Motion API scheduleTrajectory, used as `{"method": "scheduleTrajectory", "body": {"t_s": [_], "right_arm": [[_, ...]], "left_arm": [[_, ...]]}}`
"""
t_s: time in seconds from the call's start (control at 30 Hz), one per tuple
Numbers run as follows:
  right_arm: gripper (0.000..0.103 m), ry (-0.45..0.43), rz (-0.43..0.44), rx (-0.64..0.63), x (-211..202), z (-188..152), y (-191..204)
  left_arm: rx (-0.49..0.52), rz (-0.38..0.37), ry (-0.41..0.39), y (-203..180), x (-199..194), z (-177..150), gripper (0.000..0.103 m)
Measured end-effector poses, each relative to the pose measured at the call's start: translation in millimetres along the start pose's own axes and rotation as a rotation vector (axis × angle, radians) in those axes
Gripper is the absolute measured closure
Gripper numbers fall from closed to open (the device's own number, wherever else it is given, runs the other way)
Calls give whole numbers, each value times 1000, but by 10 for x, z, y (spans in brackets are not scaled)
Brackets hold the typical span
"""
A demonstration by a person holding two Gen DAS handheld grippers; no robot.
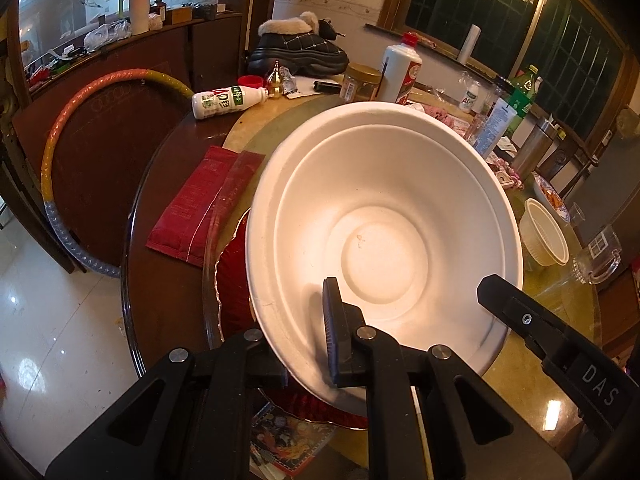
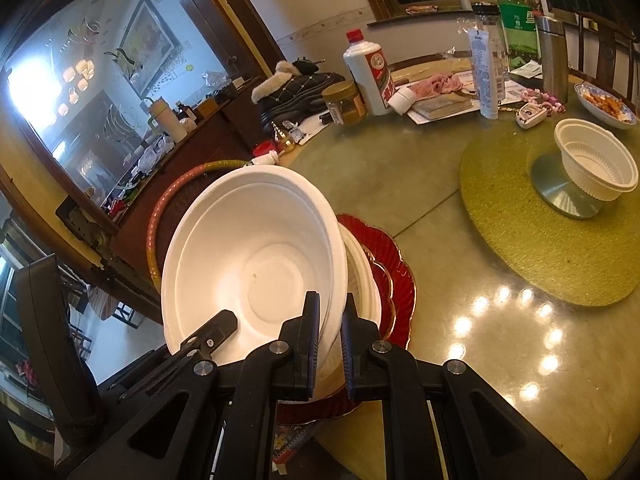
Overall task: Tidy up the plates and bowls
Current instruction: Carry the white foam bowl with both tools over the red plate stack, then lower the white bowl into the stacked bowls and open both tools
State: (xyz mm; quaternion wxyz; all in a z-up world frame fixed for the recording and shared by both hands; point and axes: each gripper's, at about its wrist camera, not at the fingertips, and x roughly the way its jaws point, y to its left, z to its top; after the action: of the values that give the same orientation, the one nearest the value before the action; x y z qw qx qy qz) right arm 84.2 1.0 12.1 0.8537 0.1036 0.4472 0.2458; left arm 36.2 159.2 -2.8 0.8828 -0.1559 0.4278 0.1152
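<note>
A stack of white foam bowls (image 1: 384, 216) is tilted above a red scalloped plate (image 1: 234, 280) at the table's near edge. My left gripper (image 1: 308, 344) is shut on the stack's near rim, one finger (image 1: 334, 328) inside the bowl. My right gripper (image 2: 330, 344) is shut on the right rim of the same stack (image 2: 256, 264); its tip also shows in the left wrist view (image 1: 504, 300). More white bowls (image 2: 362, 276) lie under the stack on the red plate (image 2: 394, 276). A ribbed white plastic bowl (image 2: 596, 160) sits on the turntable hub.
The round table (image 2: 440, 240) carries a green mat (image 2: 540, 240), a white liquor bottle (image 2: 370, 76), a jar (image 2: 348, 104), a tube (image 2: 484, 76), a green bottle (image 2: 516, 16), a food dish (image 2: 604, 104). A red packet (image 1: 200, 204) and a hula hoop (image 1: 68, 136) are at left.
</note>
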Motion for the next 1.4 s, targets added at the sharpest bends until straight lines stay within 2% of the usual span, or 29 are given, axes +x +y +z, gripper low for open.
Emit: {"method": "scheduleTrajectory", "body": {"t_s": [1.07, 1.17, 1.27, 1.37, 1.4], "right_arm": [[93, 37, 4, 18, 127, -22, 9], [89, 50, 21, 29, 146, -18, 10], [88, 61, 24, 20, 164, -22, 37], [88, 57, 32, 16, 142, -26, 41], [83, 54, 32, 15, 136, -28, 39]], "left_arm": [[5, 28, 15, 56, 46, -12, 91], [-8, 43, 29, 78, 58, -5, 90], [-31, 50, 30, 109, 74, -15, 84], [-51, 68, 34, 136, 89, -21, 70], [-57, 71, 37, 142, 91, -16, 59]]}}
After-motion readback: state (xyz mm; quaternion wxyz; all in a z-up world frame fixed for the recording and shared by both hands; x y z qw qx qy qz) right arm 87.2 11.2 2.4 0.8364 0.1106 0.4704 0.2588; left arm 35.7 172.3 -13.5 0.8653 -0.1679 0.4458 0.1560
